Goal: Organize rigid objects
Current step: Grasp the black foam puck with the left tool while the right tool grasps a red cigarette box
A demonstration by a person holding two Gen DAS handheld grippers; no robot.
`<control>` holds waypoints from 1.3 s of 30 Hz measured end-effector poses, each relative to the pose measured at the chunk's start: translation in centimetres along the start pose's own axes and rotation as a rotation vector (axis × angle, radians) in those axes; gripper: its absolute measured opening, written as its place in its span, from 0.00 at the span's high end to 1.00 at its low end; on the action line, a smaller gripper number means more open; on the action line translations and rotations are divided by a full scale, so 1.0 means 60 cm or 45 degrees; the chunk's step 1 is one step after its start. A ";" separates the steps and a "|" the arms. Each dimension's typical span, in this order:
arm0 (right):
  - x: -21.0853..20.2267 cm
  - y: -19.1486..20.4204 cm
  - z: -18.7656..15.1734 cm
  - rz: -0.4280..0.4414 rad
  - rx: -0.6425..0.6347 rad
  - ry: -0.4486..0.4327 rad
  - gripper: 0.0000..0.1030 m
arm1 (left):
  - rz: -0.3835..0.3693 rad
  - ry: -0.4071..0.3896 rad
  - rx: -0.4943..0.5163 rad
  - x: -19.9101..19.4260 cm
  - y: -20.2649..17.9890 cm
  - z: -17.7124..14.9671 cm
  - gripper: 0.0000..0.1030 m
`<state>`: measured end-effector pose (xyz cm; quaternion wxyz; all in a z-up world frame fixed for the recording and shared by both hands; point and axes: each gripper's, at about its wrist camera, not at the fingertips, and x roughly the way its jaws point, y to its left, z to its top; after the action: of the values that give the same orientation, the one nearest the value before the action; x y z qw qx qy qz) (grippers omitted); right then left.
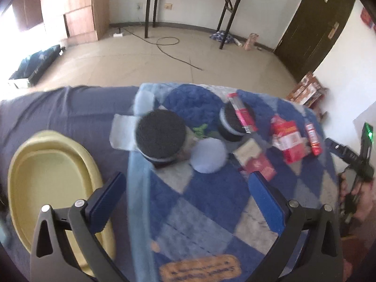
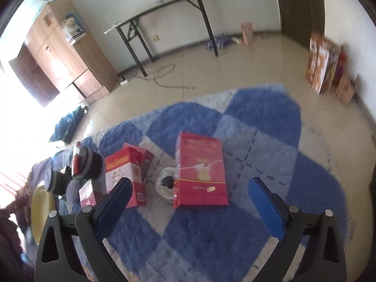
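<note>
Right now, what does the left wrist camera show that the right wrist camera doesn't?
Only the left wrist view shows the small red tube and the other gripper, held at the right edge. Only the right wrist view shows the flat red box with a clear round piece against it. Both show the yellow tray, the blue checked mat, the black round containers and open jaws.

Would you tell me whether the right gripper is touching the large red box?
Apart: in the right wrist view, the open right gripper hangs short of the large red box, with blue rug visible between.
</note>
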<state>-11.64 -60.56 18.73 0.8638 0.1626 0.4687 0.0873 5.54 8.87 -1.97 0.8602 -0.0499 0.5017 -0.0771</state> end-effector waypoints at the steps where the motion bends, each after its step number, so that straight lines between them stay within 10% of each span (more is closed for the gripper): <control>1: 0.008 -0.009 0.005 0.003 0.031 -0.002 0.03 | 0.030 -0.010 -0.005 0.004 0.008 0.006 0.00; 6: 0.041 -0.030 0.018 -0.011 0.074 0.013 0.03 | -0.006 0.006 -0.164 0.033 0.051 0.020 0.01; 22: 0.107 -0.057 0.034 0.119 0.204 0.111 0.21 | 0.091 0.013 -0.021 0.116 0.033 0.052 0.01; 29: 0.128 -0.039 0.041 0.110 0.086 0.122 0.44 | 0.070 0.036 -0.116 0.130 0.054 0.059 0.21; 39: 0.104 -0.043 0.045 0.105 0.110 0.029 0.45 | 0.028 0.044 -0.149 0.121 0.060 0.054 0.33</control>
<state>-5.96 -61.59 14.29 0.8462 0.2180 0.4749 0.1042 12.15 11.13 -7.17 0.8478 -0.0932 0.5207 -0.0391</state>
